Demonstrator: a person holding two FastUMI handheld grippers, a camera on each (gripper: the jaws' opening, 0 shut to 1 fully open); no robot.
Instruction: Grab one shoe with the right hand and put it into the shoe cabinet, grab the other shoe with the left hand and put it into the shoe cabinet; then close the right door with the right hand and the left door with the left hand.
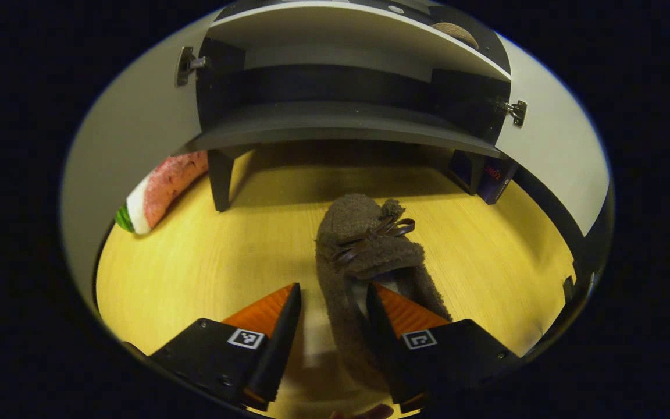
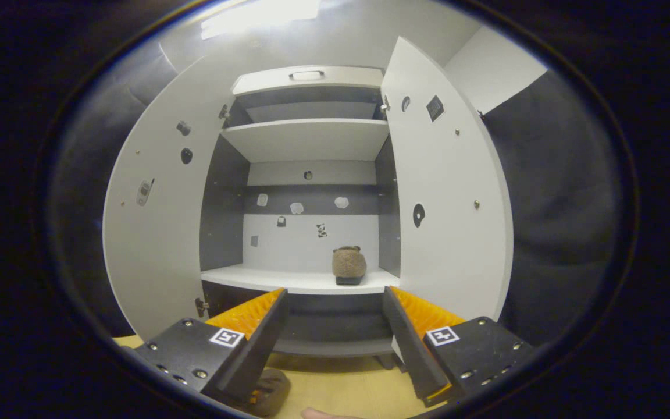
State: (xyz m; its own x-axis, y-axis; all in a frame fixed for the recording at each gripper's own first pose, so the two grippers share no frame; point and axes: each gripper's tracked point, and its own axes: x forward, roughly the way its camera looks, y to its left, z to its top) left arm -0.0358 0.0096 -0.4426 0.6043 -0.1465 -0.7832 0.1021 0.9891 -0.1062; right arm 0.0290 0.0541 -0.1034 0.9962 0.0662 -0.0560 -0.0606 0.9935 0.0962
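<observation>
One shoe (image 1: 364, 256) lies on the wooden floor (image 1: 224, 256) in the left gripper view, toe toward the cabinet (image 1: 335, 125) at twelve o'clock. The left gripper (image 1: 333, 302) is spread, straddling one heel wall, not yet pinching; next it likely must squeeze and lift.

In the right gripper view, the right gripper (image 2: 335, 305) hangs spread and empty; the other shoe (image 2: 349, 265) sits on the shelf (image 2: 277, 279), doors (image 2: 451, 192) open.

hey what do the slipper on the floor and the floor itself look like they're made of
Slipper: looks like brown fuzzy fleece or boucle, matte with a nubby pile, and a smooth brown ribbon bow on top. Floor: light yellow wood or wood-look laminate, going by the visible grain lines and soft sheen.
</observation>
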